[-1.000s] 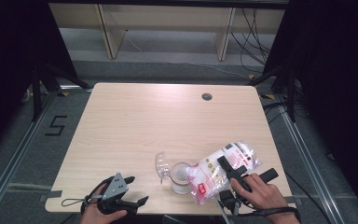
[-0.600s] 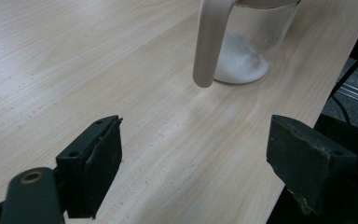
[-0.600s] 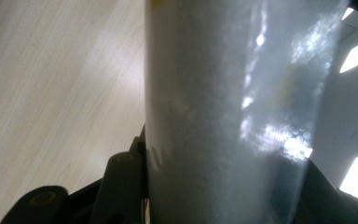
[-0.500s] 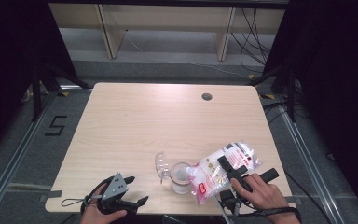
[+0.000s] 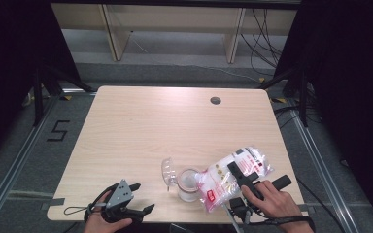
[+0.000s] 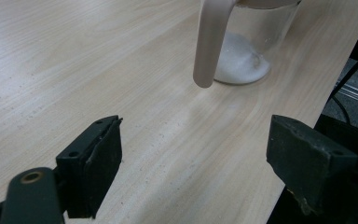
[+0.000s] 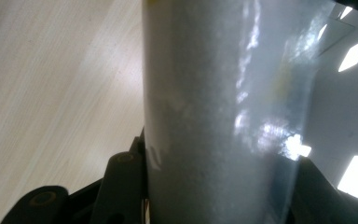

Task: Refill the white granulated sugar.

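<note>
1. We hold the bag (image 5: 233, 177) in our right gripper (image 5: 240, 177), near the front right corner of the worktop (image 5: 165, 126)
2. The right fingers pinch the bag from both sides; in the right gripper view the bag (image 7: 223, 112) sits tight between the two black fingers (image 7: 121, 186)
3. The bag is clear plastic with white stuff inside and a red and white label
4. The bag is tipped, with its low end right over the jar (image 5: 188, 183) and its high end up and to the right
5. The jar is a clear glass one, and it stands upright on the worktop just left of the bag
6. In the left gripper view we see a small white heap at the bottom of the jar (image 6: 249, 51)
7. The lid (image 5: 167, 170) is swung open and sticks up on the left side of the jar
8. Our left gripper (image 5: 133, 204) sits low at the front edge of the worktop, left of the jar and apart from it
9. The left fingers (image 6: 93, 163) are spread wide, with bare wood between them
10. They point at the jar, but they do not touch it
11. A small dark hole (image 5: 215, 100) is in the worktop near the far edge
12. Our right hand (image 5: 277, 201) is wrapped round the gripper handle
</note>
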Available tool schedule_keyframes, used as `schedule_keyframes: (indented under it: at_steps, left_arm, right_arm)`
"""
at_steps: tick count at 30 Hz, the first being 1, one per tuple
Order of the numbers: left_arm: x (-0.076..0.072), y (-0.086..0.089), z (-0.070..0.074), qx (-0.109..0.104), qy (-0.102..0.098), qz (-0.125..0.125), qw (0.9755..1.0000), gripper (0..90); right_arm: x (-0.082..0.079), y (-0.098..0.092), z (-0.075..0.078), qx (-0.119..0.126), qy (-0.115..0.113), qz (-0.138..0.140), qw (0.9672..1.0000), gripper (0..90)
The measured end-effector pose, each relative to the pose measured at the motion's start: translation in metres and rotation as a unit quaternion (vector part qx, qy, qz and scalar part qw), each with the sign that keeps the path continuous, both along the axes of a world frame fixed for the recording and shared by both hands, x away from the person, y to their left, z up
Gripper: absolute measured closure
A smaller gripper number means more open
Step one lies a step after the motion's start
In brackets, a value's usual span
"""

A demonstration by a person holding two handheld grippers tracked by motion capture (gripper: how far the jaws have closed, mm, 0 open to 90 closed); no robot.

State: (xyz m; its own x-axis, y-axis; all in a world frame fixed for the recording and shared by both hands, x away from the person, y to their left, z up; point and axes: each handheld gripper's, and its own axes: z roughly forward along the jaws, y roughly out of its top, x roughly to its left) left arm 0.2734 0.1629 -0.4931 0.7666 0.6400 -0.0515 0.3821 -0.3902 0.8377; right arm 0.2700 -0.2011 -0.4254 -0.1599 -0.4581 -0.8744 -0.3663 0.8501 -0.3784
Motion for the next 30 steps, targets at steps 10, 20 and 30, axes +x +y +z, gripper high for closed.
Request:
schedule_keyframes:
  at_steps: [10, 20, 30]
  left_arm:
    - [0.0003, -0.0004, -0.0004, -0.002, 0.0, 0.0, 1.0, 17.9]
    - [0.0007, 0.0008, 0.0002, 0.007, 0.0, -0.005, 1.0, 17.9]
    - [0.0001, -0.0001, 0.0, 0.0, 0.0, 0.0, 1.0, 17.9]
  right_arm:
    - [0.0004, -0.0005, 0.0, 0.002, 0.004, -0.001, 1.0, 61.0]
    - [0.0, 0.0009, 0.0018, -0.006, -0.001, 0.007, 1.0, 61.1]
    - [-0.0005, 0.001, 0.0021, -0.007, -0.003, 0.005, 1.0, 61.1]
